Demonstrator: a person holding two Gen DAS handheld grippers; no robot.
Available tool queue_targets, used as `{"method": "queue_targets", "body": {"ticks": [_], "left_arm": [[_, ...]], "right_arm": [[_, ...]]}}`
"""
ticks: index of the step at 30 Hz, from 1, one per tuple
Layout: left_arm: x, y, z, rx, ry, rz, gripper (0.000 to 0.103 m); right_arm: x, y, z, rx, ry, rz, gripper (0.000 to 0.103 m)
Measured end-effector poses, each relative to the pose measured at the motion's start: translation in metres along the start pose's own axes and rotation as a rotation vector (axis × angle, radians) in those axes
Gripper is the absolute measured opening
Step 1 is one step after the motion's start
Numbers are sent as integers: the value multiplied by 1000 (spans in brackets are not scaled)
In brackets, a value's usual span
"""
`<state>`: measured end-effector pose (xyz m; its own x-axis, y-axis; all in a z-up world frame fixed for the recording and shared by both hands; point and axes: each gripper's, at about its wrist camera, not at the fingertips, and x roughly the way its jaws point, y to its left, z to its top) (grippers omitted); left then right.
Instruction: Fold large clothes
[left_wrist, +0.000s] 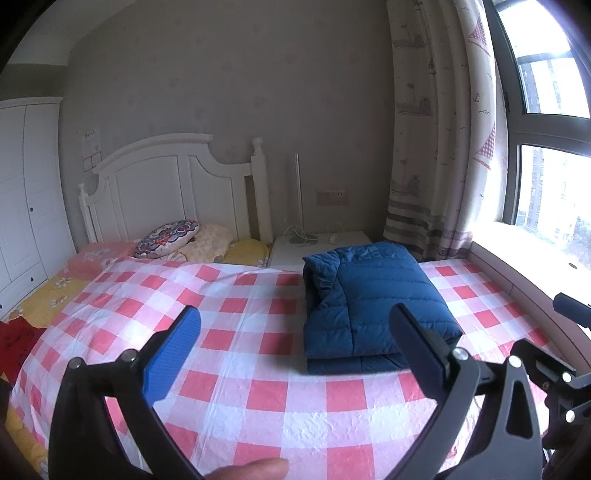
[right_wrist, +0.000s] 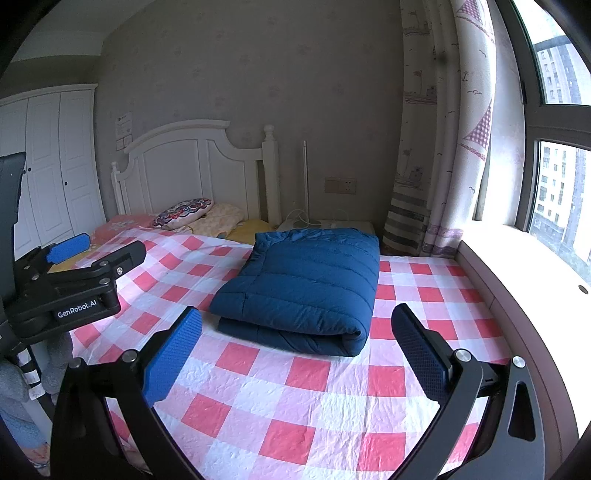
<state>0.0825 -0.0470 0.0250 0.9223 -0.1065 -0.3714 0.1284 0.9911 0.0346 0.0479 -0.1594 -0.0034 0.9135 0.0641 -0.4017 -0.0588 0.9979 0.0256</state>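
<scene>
**The blue coat is folded, and our hands are off it**

We look at the big bed (right_wrist: 295, 406) first. It has a red and white checked sheet. On it, near the window side, lies the blue puffy coat (right_wrist: 303, 288). It is folded into a thick, neat pile with a round fold at the front.

Our left gripper (left_wrist: 295, 354) hangs above the sheet, near the coat but not touching. Its fingers (left_wrist: 173, 354) are spread wide and hold nothing. Our right gripper (right_wrist: 297, 354) is the same, spread wide and empty, just in front of the coat.

We think the folding looks done. To finish well, we should pull back slowly and not bump the pile. If an edge sticks out, we pat it flat.
</scene>
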Motion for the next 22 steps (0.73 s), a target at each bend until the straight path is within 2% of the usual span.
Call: {"method": "queue_targets", "body": {"ticks": [9, 15, 18, 20, 22], "left_arm": [[1, -1, -1, 22, -12, -8, 101], [11, 3, -11, -5, -32, -99, 101], [35, 2, -19, 24, 35, -121, 101], [59, 8, -24, 48, 88, -106, 101], [97, 34, -24, 30, 165, -57, 101]], "right_arm": [[5, 5, -7, 0, 14, 5, 99], [27, 1, -16, 12, 62, 11, 99], [47, -4, -26, 28, 107, 19, 99], [59, -10, -31, 29, 135, 20, 99], [69, -27, -30, 35, 153, -3, 99]]}}
